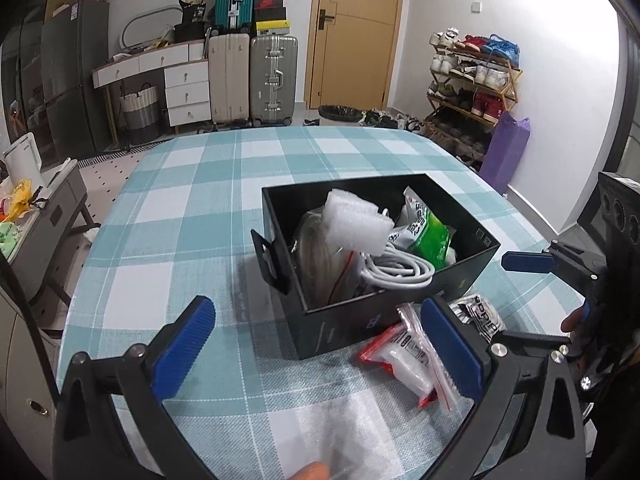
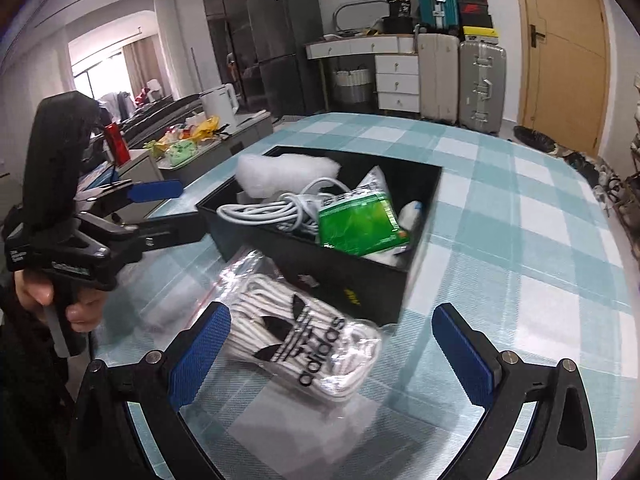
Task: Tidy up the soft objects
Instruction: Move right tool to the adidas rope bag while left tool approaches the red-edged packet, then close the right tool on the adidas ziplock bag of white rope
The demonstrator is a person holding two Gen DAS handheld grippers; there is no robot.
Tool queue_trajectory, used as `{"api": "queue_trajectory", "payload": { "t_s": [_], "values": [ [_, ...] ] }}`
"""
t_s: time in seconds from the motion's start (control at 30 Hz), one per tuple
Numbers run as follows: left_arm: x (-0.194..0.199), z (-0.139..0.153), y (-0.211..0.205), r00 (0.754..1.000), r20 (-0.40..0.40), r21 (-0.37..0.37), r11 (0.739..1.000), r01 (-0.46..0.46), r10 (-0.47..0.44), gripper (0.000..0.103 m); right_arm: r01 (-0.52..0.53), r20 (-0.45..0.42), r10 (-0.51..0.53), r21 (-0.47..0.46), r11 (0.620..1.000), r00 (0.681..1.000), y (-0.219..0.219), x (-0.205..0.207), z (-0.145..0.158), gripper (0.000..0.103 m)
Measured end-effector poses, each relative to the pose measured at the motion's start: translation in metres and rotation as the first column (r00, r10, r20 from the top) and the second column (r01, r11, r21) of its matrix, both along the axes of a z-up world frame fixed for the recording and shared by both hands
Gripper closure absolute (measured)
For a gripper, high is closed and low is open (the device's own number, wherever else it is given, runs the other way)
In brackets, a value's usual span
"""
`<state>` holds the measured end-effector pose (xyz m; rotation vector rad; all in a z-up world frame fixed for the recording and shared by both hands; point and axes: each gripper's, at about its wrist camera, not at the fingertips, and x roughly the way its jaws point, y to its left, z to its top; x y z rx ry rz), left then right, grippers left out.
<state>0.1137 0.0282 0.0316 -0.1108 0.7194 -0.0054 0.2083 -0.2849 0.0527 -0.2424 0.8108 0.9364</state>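
A black box [image 1: 472, 276] [image 2: 376, 288] stands on the checked tablecloth. It holds white foam [image 1: 356, 220] [image 2: 280, 172], a coiled white cable [image 1: 404, 268] [image 2: 268, 210] and a green packet [image 1: 428, 236] [image 2: 360, 224]. A clear bag of white Adidas socks [image 2: 304, 340] [image 1: 480, 316] lies in front of the box, between my right gripper's open fingers. A red-edged zip bag [image 1: 408, 356] lies beside it, just inside the right finger of my left gripper. My left gripper [image 1: 316, 352] is open and empty. My right gripper [image 2: 332, 356] is open and empty.
A clear plastic sheet [image 1: 340, 432] lies on the cloth under my left gripper. The table's left edge [image 1: 80, 264] drops to a side cabinet. Suitcases [image 1: 256, 80] and a shoe rack [image 1: 468, 80] stand far behind.
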Motion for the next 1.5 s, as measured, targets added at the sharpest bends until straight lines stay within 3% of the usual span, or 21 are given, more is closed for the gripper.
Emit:
{"api": "queue_trajectory", "payload": {
  "t_s": [0.57,1.5],
  "values": [
    [-0.002,0.003,0.002,1.000,-0.003,0.002,1.000,-0.008,0.008,0.000,0.032,-0.067,-0.036,-0.056,0.998,0.997,0.035,-0.009,-0.019,0.001],
    [0.003,-0.007,0.009,0.999,-0.030,-0.002,1.000,-0.016,0.016,0.000,0.085,-0.151,-0.090,-0.042,0.996,0.984,0.038,0.003,-0.036,0.001]
  ]
}}
